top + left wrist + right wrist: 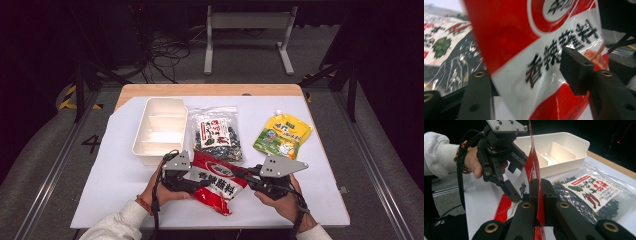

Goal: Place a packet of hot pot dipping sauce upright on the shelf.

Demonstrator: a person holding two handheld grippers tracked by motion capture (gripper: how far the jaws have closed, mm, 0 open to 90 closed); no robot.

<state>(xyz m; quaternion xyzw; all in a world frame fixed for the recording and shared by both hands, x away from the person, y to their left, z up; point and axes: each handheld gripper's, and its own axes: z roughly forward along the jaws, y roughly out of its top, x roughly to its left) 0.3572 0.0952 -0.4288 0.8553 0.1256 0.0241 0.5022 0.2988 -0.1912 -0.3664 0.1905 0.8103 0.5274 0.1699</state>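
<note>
A red and white packet (220, 184) with black lettering is held up on edge above the white mat near the front. My right gripper (241, 173) is shut on its right edge; in the right gripper view the thin foil edge (531, 166) is pinched between the two jaws (539, 187). My left gripper (200, 181) straddles the packet's left side. In the left gripper view the packet (509, 37) runs between the jaws (529, 72), which stand half apart, their pads not pressed together on it. The left gripper (520, 178) also appears in the right gripper view.
A white divided tray (145, 120) stands at the back left, beside it a clear bag of dark dried bits (216, 134) and, to the right, a yellow spouted pouch (282, 135). The wooden table edge (210, 90) runs behind the mat.
</note>
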